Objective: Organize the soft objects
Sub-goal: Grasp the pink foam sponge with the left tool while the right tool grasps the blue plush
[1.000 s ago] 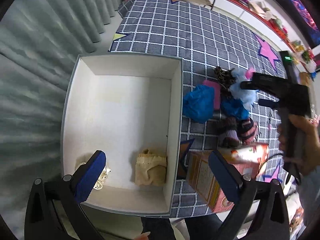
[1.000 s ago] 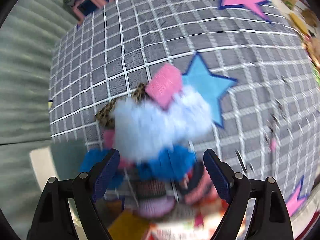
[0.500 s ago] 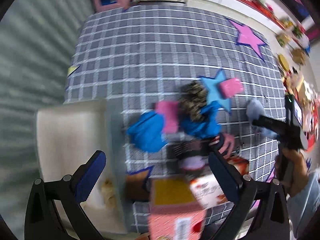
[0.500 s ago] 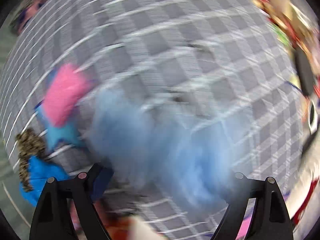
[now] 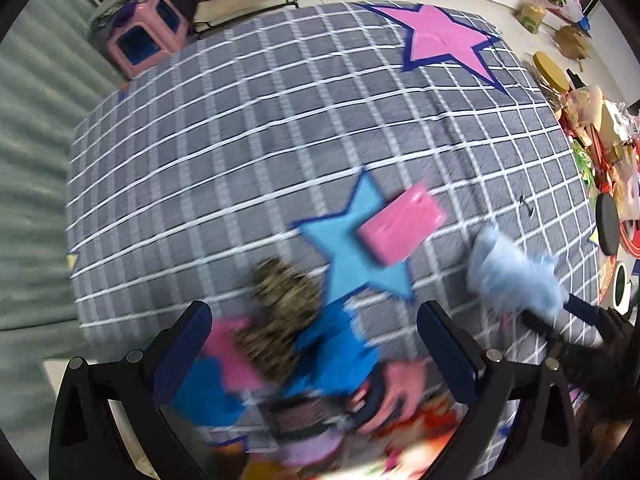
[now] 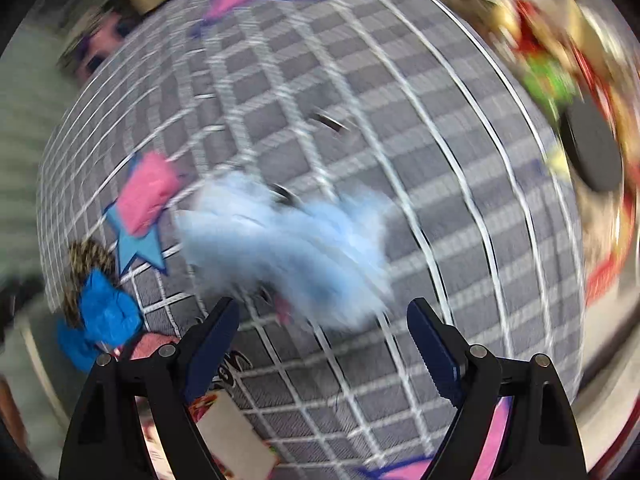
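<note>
Blue pads, left gripper [image 5: 314,312]: jaws wide apart and holding nothing, above the pile at the near edge.
Pile: blue cloth [image 5: 332,352], leopard cloth [image 5: 280,304] and some pink and striped pieces lie one over another, touching. It is too blurred to separate them.
Risk at pile: I think a closing here can catch two pieces together, because they overlap.
Right gripper [image 6: 324,312]: jaws are also apart. The fluff [image 6: 296,248] sits just ahead of the tips; I cannot tell if they touch it.
Fluff: pale blue, on the quilt [image 5: 240,140], well apart from the pile.
Risk at fluff: it looks very light and loose, so a fast pinch may take only some strands and let it fall.
Pink block [image 5: 400,228]: lies alone on the blue star, farther away.
Clutter [image 5: 592,128]: it is beyond the quilt's right edge. A dropped or pushed fluff could land among it.
</note>
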Demonstrator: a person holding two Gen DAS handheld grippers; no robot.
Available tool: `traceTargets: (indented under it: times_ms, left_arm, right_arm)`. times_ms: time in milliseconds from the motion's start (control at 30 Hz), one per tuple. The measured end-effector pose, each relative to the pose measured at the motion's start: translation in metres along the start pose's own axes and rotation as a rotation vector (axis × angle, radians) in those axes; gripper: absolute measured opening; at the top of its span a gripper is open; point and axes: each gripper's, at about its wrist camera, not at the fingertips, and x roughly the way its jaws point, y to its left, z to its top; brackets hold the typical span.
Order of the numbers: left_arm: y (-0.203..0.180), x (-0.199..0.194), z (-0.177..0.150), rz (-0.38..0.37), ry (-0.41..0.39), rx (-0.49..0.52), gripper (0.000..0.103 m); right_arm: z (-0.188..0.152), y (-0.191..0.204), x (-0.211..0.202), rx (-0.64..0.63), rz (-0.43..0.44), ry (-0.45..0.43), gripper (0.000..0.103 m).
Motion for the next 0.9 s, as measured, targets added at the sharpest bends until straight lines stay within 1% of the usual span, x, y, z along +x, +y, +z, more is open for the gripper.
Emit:
traceTargets:
  times_ms: [67, 133, 200, 233, 267, 333, 400, 433, 467, 533, 567, 600, 667, 700, 733, 767, 800, 867, 900]
  left_arm:
    - [-0.007, 0.015, 0.013, -0.048, 0.037, -0.065, 0.103]
    - [-0.009, 0.028, 0.022, -0.109, 0.069, -0.157, 0.103]
    - [-0.009, 0.038, 0.029, -0.134, 0.091, -0.218, 0.103]
    - [-0.01, 0.043, 0.031, -0.134, 0.104, -0.239, 0.103]
    - [-0.012, 0.049, 0.034, -0.123, 0.117, -0.252, 0.103]
    - [-0.015, 0.056, 0.037, -0.098, 0.123, -0.265, 0.103]
    - [-0.017, 0.065, 0.039, -0.074, 0.136, -0.286, 0.103]
    - [-0.017, 0.07, 0.04, -0.068, 0.144, -0.309, 0.103]
    - [-0.017, 0.073, 0.039, -0.064, 0.148, -0.328, 0.103]
    - [-0.018, 0.079, 0.039, -0.048, 0.152, -0.373, 0.103]
    - [-0.019, 0.081, 0.04, -0.041, 0.149, -0.394, 0.103]
    - [-0.02, 0.083, 0.039, -0.032, 0.145, -0.409, 0.103]
    - [-0.023, 0.089, 0.041, -0.006, 0.141, -0.439, 0.103]
    - [-0.027, 0.095, 0.041, -0.011, 0.141, -0.45, 0.103]
    - [-0.028, 0.098, 0.041, -0.033, 0.138, -0.467, 0.103]
    - [-0.035, 0.102, 0.043, -0.029, 0.14, -0.474, 0.103]
    - [-0.039, 0.104, 0.045, -0.022, 0.139, -0.474, 0.103]
    - [-0.052, 0.111, 0.051, 0.019, 0.142, -0.449, 0.103]
    - [-0.057, 0.114, 0.054, 0.034, 0.148, -0.442, 0.103]
  right_arm:
    - [0.005, 0.02, 0.002, -0.141, -0.048, -0.02, 0.087]
    - [0.01, 0.038, 0.008, -0.225, -0.068, -0.026, 0.087]
    - [0.011, 0.051, 0.014, -0.294, -0.076, -0.041, 0.087]
    - [0.007, 0.069, 0.019, -0.316, -0.08, -0.042, 0.087]
    - [0.004, 0.073, 0.031, -0.345, -0.088, -0.04, 0.087]
    - [0.011, 0.094, 0.049, -0.407, -0.093, -0.016, 0.087]
    - [0.007, 0.1, 0.064, -0.461, -0.106, 0.005, 0.087]
    - [0.003, 0.102, 0.067, -0.483, -0.126, 0.001, 0.087]
    - [0.0, 0.104, 0.066, -0.49, -0.125, -0.011, 0.087]
    - [-0.014, 0.106, 0.066, -0.475, -0.129, -0.012, 0.075]
    - [-0.018, 0.102, 0.062, -0.462, -0.136, -0.021, 0.06]
    - [-0.024, 0.085, 0.053, -0.448, -0.139, -0.019, 0.05]
    - [-0.027, 0.074, 0.046, -0.414, -0.114, -0.007, 0.043]
    - [-0.024, 0.073, 0.046, -0.402, -0.102, -0.005, 0.043]
    - [-0.021, 0.068, 0.046, -0.393, -0.095, 0.0, 0.043]
    - [-0.023, 0.067, 0.047, -0.389, -0.094, 0.002, 0.043]
    - [-0.023, 0.066, 0.048, -0.386, -0.095, 0.001, 0.043]
    - [-0.027, 0.064, 0.045, -0.386, -0.096, -0.011, 0.043]
    - [-0.024, 0.055, 0.043, -0.387, -0.09, -0.019, 0.043]
